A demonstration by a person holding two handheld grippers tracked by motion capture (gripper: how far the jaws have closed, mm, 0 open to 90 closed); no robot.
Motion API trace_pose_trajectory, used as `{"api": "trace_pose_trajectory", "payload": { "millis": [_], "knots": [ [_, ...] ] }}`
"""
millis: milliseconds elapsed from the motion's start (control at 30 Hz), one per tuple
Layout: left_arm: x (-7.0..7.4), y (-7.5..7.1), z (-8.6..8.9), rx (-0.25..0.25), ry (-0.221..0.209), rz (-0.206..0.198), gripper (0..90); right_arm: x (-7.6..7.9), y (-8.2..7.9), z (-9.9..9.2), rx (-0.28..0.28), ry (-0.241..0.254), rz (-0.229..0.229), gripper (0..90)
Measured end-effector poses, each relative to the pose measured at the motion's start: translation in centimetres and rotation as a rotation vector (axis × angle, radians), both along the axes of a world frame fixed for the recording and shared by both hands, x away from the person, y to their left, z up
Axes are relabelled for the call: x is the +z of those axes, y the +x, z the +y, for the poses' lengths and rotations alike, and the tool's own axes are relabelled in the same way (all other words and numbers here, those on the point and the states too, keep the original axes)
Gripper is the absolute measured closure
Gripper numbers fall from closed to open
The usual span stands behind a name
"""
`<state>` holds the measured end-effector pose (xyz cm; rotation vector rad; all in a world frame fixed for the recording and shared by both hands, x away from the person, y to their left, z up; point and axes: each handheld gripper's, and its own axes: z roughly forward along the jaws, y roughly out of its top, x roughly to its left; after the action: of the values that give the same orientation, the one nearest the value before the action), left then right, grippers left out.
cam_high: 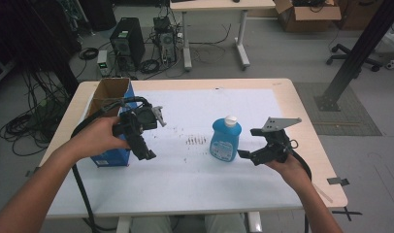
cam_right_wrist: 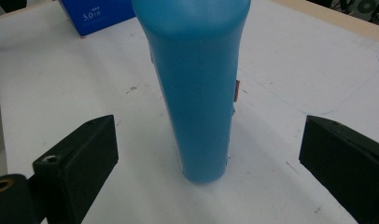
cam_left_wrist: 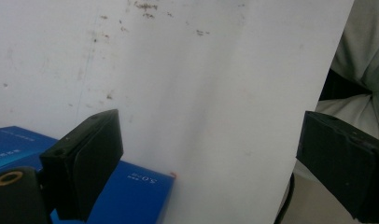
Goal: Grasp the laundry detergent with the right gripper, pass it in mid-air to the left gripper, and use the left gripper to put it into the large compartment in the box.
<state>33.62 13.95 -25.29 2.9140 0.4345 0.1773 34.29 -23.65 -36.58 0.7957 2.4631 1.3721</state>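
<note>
A blue bottle (cam_high: 225, 141) with a white cap stands upright on the white sheet (cam_high: 185, 179), right of centre. My right gripper (cam_high: 249, 143) hovers just right of it, open and aimed at it. In the right gripper view the bottle (cam_right_wrist: 197, 84) rises ahead of the right gripper (cam_right_wrist: 211, 144), whose jaws stand apart on either side without touching it. My left gripper (cam_high: 144, 151) is held beside an open blue box (cam_high: 110, 94), tilted down toward the person. In the left gripper view the left gripper (cam_left_wrist: 211, 154) is open over bare sheet, with the box (cam_left_wrist: 141, 196) at lower left.
Small brown marks (cam_high: 195, 141) dot the sheet left of the bottle. The wooden table (cam_high: 306, 131) ends close to the right hand. On the floor behind are computer towers (cam_high: 127, 41), cables, another desk (cam_high: 219, 6) and a black post (cam_high: 360, 48).
</note>
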Motion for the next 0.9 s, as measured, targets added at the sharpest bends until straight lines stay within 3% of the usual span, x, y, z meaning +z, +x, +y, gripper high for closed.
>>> {"api": "trace_pose_trajectory", "payload": {
  "millis": [900],
  "knots": [
    [-0.1, 0.0, 0.1, 0.004, 0.003, 0.001, 7.5, -1.9, 1.6, 2.6, -0.006, 0.048, -0.034, 4.4]
  ]
}}
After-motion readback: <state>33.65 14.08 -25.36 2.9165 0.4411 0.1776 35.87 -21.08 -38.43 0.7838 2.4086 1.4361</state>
